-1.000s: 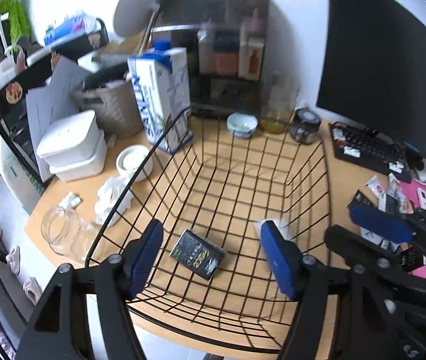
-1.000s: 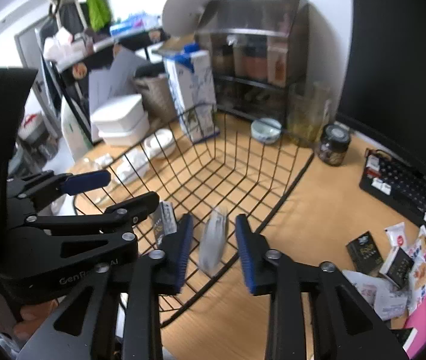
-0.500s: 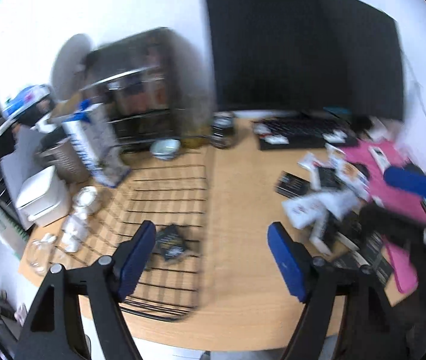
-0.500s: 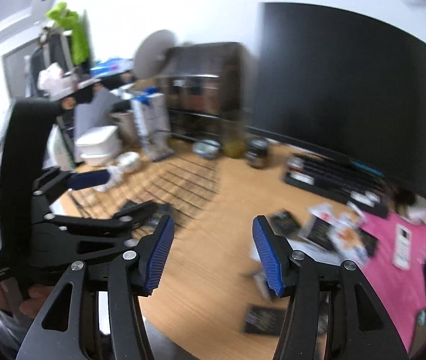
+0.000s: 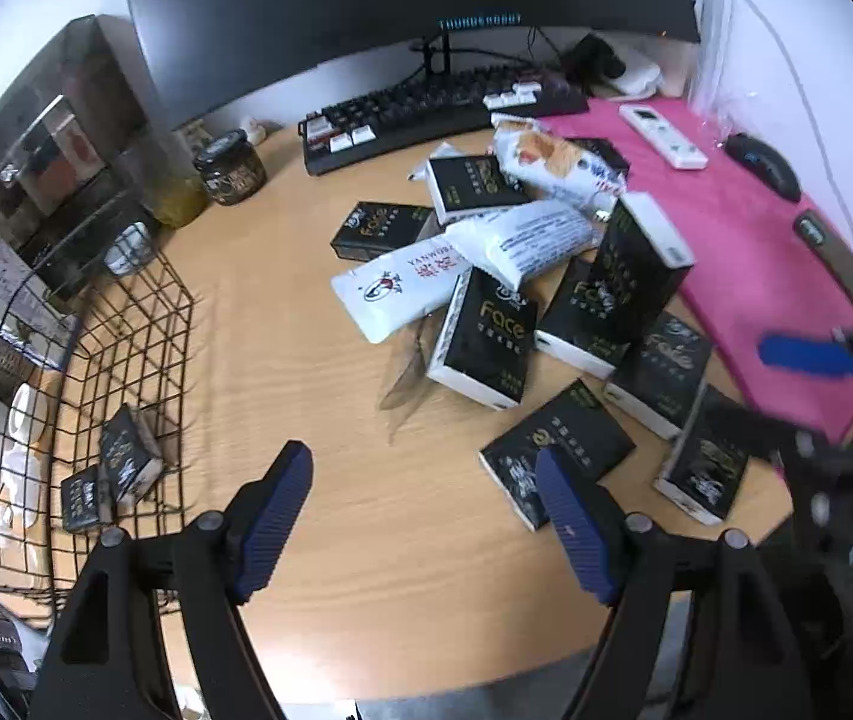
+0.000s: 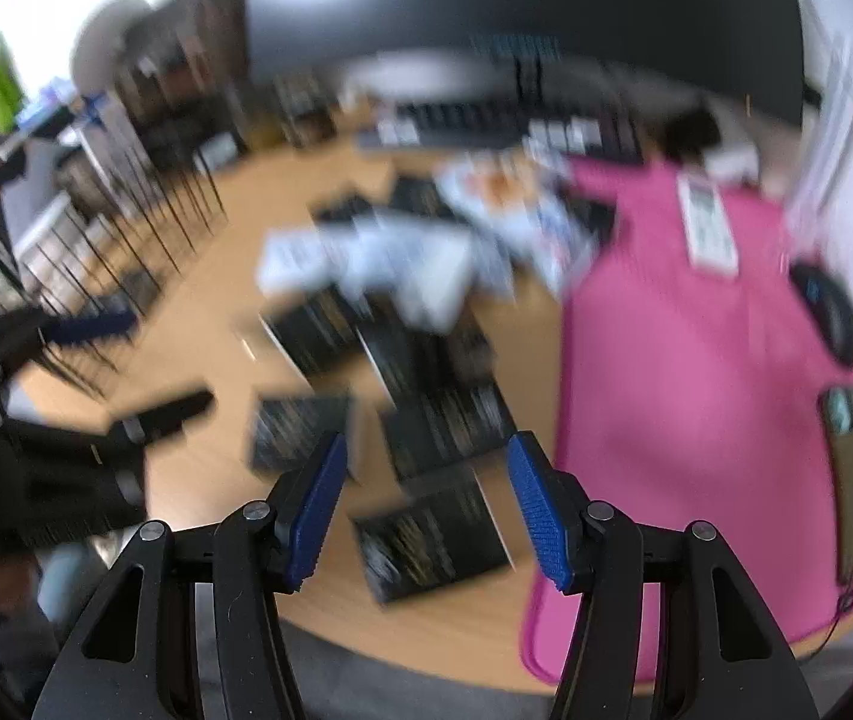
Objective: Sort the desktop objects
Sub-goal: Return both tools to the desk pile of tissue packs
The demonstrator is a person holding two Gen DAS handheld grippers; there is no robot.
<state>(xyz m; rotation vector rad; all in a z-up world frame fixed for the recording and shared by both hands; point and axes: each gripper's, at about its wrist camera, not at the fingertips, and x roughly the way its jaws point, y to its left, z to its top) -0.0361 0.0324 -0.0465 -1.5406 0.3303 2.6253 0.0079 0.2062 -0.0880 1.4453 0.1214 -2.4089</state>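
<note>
Both our grippers, left (image 5: 424, 509) and right (image 6: 424, 504), are wide apart and hold nothing. The flat black packets (image 5: 557, 459) lie piled near the black wire basket (image 5: 126, 336). We should go slow and pinch just one.

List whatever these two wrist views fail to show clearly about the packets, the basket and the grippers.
- Right wrist view: motion blur smears the pile of black packets; no print is readable.
- Left wrist view: the wire basket is cut by the left edge, so its full contents stay unknown.
- Left wrist view: the right gripper is blurred at the frame edge; only one blue pad shows.
- Left wrist view: the left gripper covers part of one packet.
</note>
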